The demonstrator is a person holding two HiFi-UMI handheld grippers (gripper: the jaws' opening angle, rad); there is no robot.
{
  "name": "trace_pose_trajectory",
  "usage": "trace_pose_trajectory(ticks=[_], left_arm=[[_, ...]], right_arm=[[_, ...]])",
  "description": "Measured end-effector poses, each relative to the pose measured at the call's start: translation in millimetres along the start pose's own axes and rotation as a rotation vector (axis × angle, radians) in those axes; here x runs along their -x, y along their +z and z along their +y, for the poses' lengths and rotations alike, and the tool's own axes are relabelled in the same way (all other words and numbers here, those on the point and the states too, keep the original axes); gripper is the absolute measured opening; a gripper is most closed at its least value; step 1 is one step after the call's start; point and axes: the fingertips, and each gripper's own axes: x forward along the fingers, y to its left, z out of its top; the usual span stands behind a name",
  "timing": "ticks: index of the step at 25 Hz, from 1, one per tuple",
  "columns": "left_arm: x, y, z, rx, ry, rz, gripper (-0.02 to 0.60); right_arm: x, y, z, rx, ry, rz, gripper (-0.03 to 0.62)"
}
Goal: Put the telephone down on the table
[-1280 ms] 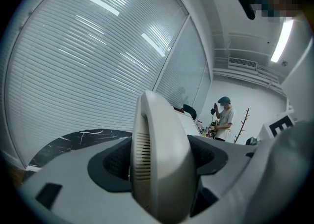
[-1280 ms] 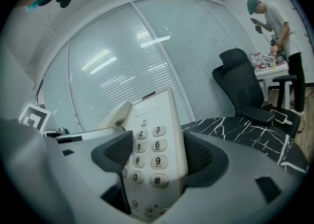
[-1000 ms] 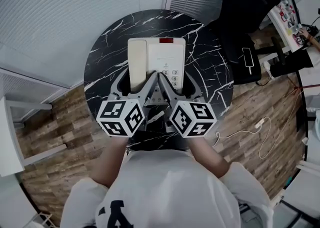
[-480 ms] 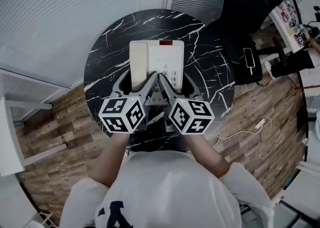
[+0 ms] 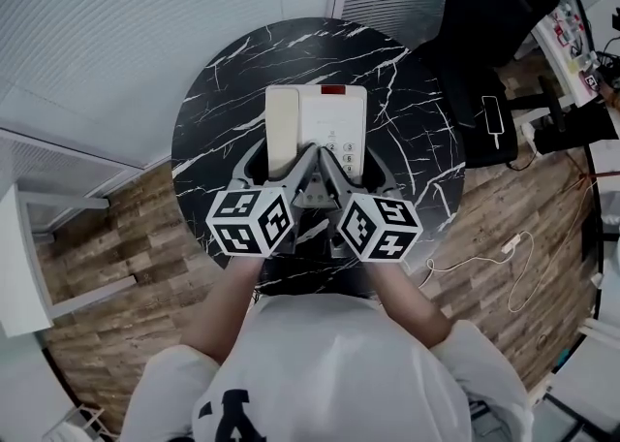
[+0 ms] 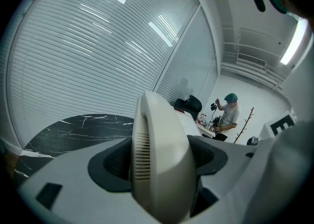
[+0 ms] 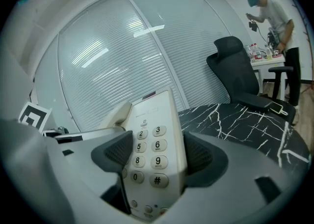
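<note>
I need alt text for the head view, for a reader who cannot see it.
Seen from above, a person's left tool and right tool grip a pale telephone over a round black marble table. A dark office chair stands beyond it.

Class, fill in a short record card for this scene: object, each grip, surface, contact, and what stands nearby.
Object: cream telephone with its handset on it
Left grip: left hand-held gripper shut on the handset
Right grip: right hand-held gripper shut on the telephone
Surface: round black marbled table
Contact: cannot tell whether telephone touches table
Nearby: black office chair
</note>
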Motion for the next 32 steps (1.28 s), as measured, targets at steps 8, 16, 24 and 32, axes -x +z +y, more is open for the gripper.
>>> trace_pose_trajectory(ticks=[8, 16, 24, 32], left_arm=[[-4, -8, 9, 0.010, 0.013, 0.022, 0.354], [-11, -19, 15, 0.026, 0.024, 0.049, 0.353], [-19, -36, 24, 0.048, 0.035, 0.096, 0.353], [-29, -54, 33, 0.070, 0.052, 0.150, 0.353]], right_arm=[[-8, -10, -2, -0.009, -0.004, 0.022, 0.327], [-14, -20, -9, -0.020, -0.014, 0.053, 0.327], [-21, -37, -19, -0.042, -0.031, 0.100, 0.327], [-29, -52, -29, -0.068, -0.050, 0.149, 0.327]])
